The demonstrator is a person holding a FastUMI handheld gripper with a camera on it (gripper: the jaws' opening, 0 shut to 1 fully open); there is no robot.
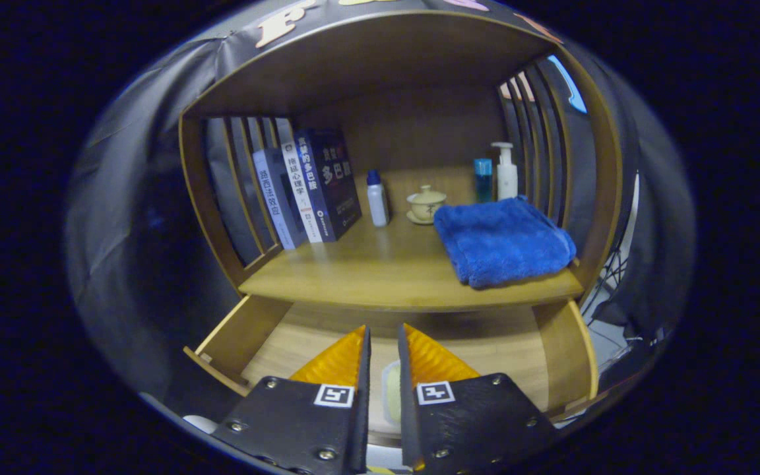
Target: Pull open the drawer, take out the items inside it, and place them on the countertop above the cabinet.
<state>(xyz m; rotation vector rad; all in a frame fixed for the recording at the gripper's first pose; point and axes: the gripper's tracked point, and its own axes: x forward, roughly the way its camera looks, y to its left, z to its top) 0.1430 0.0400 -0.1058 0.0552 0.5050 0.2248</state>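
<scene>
Tongs (383, 343) hang over the open drawer (538, 349), fingers nearly together with a slim gap between them, and you aim them down and forward at about 12 o'clock toward the cabinet. A pale item (391, 389) lies on the drawer floor, seen through that gap; whether the fingers press on it, you cannot tell. Already on the bench (380, 270) above rests a folded blue towel (502, 241) at 2 o'clock from the fingertips, with a lidded cup (427, 203), a white bottle (377, 198), a blue tube (483, 179) and a pump bottle (505, 171) behind it, and books (314, 185) at 11 o'clock.

Watch the bench's front lip just beyond the fingertips: lift straight up and the fingers or the item would likely catch under it. A thin grip on so flat a thing may also let it slip back. Your wrist looks pitched steeply downward, held close over the drawer's near end.
</scene>
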